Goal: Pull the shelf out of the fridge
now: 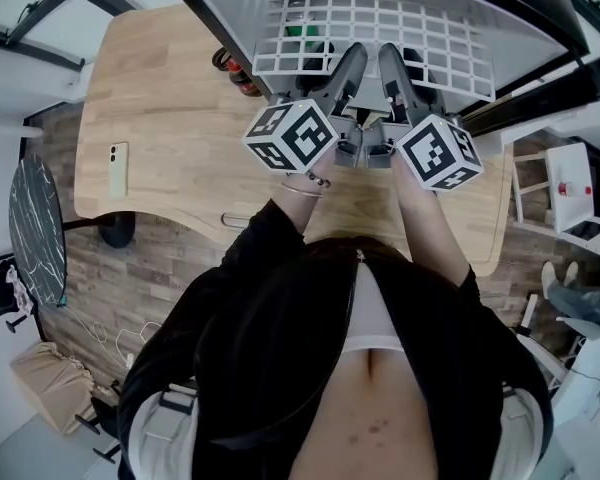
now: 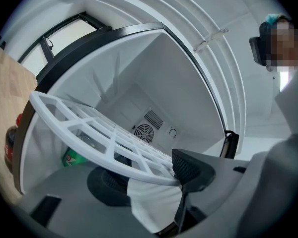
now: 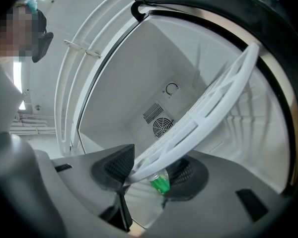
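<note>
In the head view the white grid shelf juts from the open fridge, and both grippers reach in to its front edge. My left gripper and right gripper sit side by side there. Seen from the left gripper view, the shelf slants across the frame and its front bar lies clamped in my left gripper. The right gripper view has the shelf running up to the right, with my right gripper closed on its edge. A green can stands under the shelf.
The fridge sits on a wooden table with a pale phone at the left. Dark bottles stand by the fridge's left side. A round fan vent is on the fridge's back wall. A white rack stands at the right.
</note>
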Action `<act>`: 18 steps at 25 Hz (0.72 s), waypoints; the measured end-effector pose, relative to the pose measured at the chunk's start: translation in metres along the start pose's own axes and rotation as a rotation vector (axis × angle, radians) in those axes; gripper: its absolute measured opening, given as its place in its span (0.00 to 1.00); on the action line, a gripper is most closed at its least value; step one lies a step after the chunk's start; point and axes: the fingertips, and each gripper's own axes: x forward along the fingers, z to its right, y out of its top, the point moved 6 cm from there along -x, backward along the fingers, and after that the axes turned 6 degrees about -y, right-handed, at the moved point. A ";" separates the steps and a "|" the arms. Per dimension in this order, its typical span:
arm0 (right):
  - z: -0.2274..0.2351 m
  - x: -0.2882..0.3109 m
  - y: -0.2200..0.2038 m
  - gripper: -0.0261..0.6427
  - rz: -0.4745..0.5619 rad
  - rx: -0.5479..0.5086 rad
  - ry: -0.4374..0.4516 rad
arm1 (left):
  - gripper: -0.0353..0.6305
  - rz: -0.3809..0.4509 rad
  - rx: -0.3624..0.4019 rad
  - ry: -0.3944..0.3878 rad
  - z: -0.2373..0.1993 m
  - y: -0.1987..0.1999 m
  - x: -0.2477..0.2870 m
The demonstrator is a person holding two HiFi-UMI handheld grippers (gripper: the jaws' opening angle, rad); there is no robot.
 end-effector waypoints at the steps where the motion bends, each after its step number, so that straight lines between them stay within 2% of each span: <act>1: 0.000 -0.001 0.000 0.33 0.000 -0.001 0.000 | 0.44 0.000 0.000 -0.001 0.000 0.000 -0.001; 18: -0.004 -0.011 -0.004 0.33 0.009 -0.003 -0.014 | 0.44 -0.016 -0.010 -0.016 0.004 -0.003 -0.010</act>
